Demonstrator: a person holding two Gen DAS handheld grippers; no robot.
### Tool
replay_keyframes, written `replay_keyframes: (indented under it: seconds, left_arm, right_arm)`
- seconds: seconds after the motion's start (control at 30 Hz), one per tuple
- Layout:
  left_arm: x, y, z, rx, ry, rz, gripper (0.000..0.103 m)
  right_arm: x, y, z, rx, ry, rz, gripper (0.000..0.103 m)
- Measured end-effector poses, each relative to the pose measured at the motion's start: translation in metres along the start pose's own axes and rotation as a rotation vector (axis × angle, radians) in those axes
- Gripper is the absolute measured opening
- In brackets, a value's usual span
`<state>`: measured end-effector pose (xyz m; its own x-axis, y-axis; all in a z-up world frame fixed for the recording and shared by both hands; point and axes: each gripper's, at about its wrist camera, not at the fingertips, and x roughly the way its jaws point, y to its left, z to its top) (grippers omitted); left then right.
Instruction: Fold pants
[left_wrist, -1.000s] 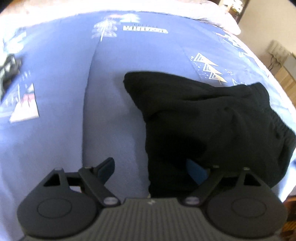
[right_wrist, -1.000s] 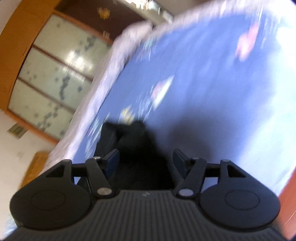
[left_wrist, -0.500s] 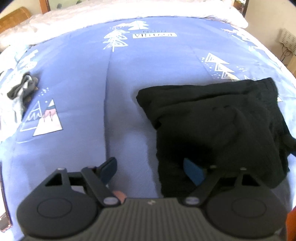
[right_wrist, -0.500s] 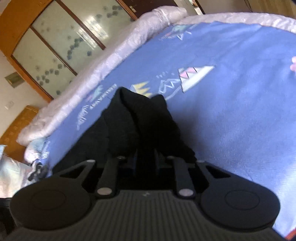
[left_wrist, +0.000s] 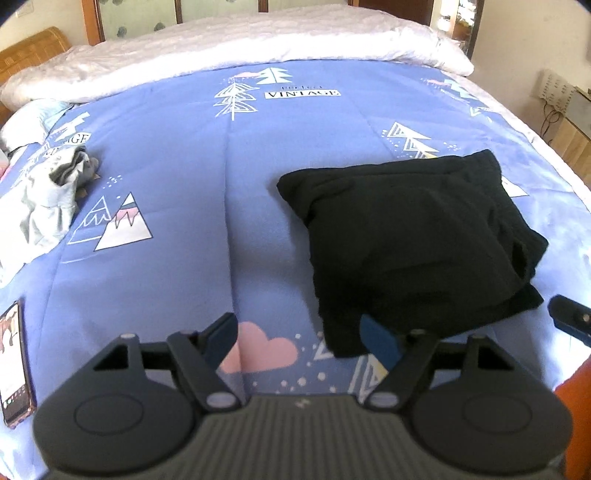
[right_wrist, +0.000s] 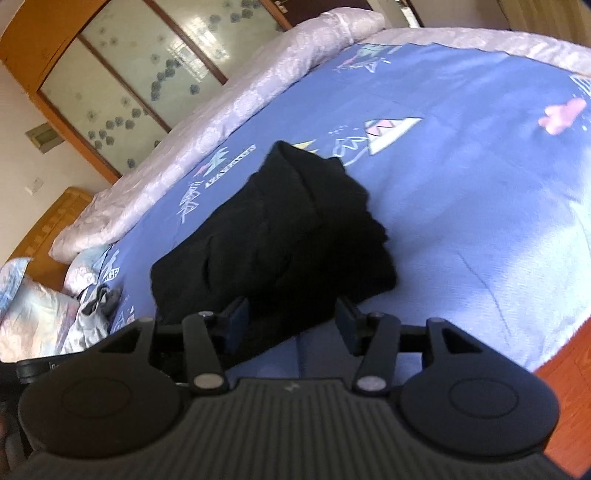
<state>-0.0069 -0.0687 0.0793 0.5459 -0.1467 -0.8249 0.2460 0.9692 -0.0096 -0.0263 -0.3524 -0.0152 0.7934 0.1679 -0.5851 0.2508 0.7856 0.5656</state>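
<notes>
- The left gripper (left_wrist: 297, 338) is nearest the camera in its own view, jaws well apart and nothing between them; they have just been closing a little. One blue pad (left_wrist: 380, 341) overlaps the near edge of the pants in the picture, but it looks lifted clear of the cloth.
- The right gripper (right_wrist: 291, 325) also stands apart. Its jaws have just been opening, and the near hem of the pants shows between them with no pad pressing on it, so I read it as let go.
- The pants (left_wrist: 402, 243) lie on the bed (left_wrist: 177, 229) toward its right side near the edge, already gathered into a thick, roughly square bundle, well apart from the other clothes.
- The fold looks nearly done. The bundle's right side is lumpy, with a loose lip of cloth sticking out, and the waistband end looks bunched.
- To finish well, I would press the top flat from the middle outward with the jaws kept apart, then tuck the stray lip under, not pinch and lift, which could pull the layers open.
- Farther left lie a phone (left_wrist: 14, 358) by the bed's edge and a crumpled grey garment (left_wrist: 48, 199); neither is in the way.
- A pale quilt (left_wrist: 258, 40) sits along the far side of the bed.
</notes>
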Motion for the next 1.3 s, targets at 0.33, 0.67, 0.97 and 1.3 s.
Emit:
replay_keyframes:
  seconds: [0.33, 0.67, 0.97, 1.3]
  left_arm:
    - [-0.01, 0.008, -0.023, -0.022, 0.013, -0.007, 0.081]
    - [-0.027, 0.002, -0.04, 0.03, -0.037, 0.072, 0.099]
    - [-0.039, -0.004, -0.049, 0.052, -0.074, 0.113, 0.103]
    - [-0.039, -0.008, -0.054, 0.064, -0.05, 0.059, 0.103]
  right_arm:
    - [-0.006, 0.013, -0.011, -0.018, 0.014, 0.014, 0.058]
    - [-0.017, 0.019, -0.026, -0.009, 0.045, 0.043, 0.065]
    - [-0.021, 0.027, -0.044, -0.007, 0.07, 0.035, 0.074]
    - [-0.017, 0.03, -0.053, -0.029, 0.069, 0.008, 0.086]
